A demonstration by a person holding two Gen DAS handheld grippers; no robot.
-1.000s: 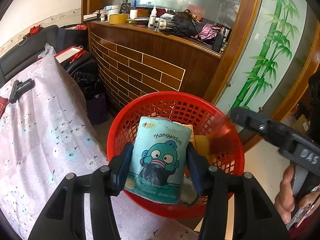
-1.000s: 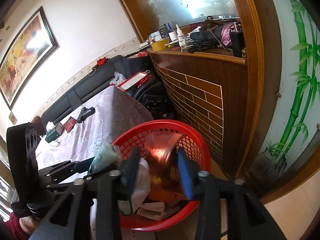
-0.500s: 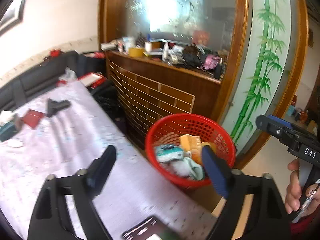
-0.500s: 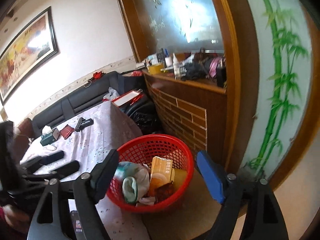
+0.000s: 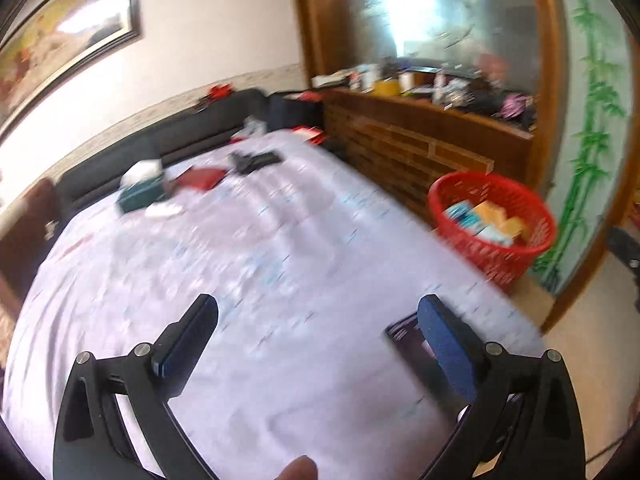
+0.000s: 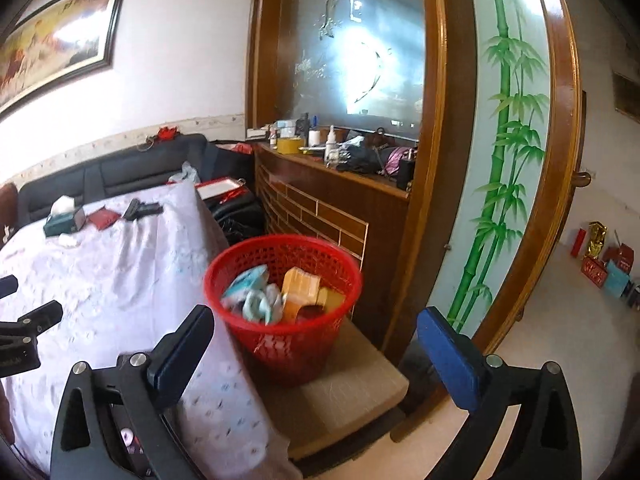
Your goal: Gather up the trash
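Both tongs stand released with nothing between their pads, the left gripper (image 5: 316,344) and the right gripper (image 6: 314,354) each spreading its jaws wider at this moment. A second ago each was clenched on a piece of trash over the basket; now both have dropped their loads and pulled back from it, so that round of collecting looks done.

Largest in view is the table under its pale flowered tablecloth (image 5: 260,248), stretching far and left. To its right, on a tan seat cushion (image 6: 340,392), stands the red basket (image 6: 244,276), holding the teal snack packet (image 6: 248,280) and an orange box (image 6: 300,284). On the table's far side lie a green tissue box (image 5: 140,196), a red wallet (image 5: 200,178) and a black pistol-shaped thing (image 5: 252,160); whether these count as trash I cannot tell.

A dark card or packet (image 5: 404,336) at the near right table edge is half covered by the left gripper's pad, and the left view is blurred.
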